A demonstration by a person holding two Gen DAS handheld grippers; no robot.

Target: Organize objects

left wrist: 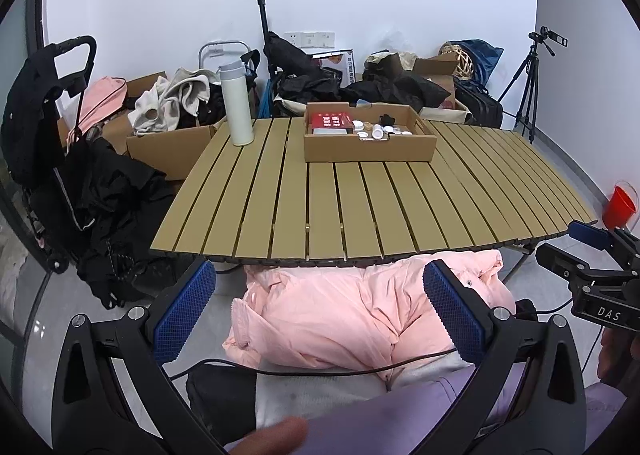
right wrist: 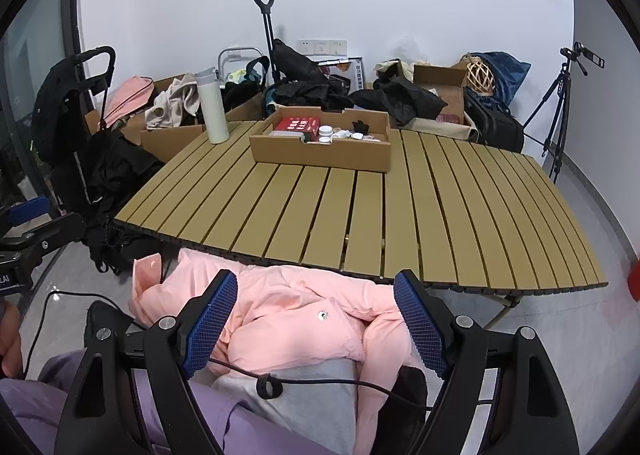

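Box (left wrist: 368, 151) of cardboard, shallow and open-topped, sits on the slatted table (left wrist: 400, 207), toward its far edge; inside it lie a red packet (left wrist: 330, 121), several small white caps (left wrist: 374, 131) and a small black item (left wrist: 387, 119); a tall white flask (left wrist: 237, 103) stands upright on the table, left of the box and apart from it; a pink jacket (left wrist: 340, 315) lies bunched below the table's near edge, on the person's lap; a black cable (right wrist: 320, 379) runs across the lap; left gripper (left wrist: 318, 311) hangs over the jacket, jaws spread wide, nothing between its blue pads; right gripper (right wrist: 316, 323) likewise stands released over the jacket, gripping nothing; beyond the table, by the wall, are cartons heaped with clothes, and a tripod (left wrist: 528, 91) to the right of the table; a red bucket (left wrist: 619, 205) sits on the floor off the table's right end.
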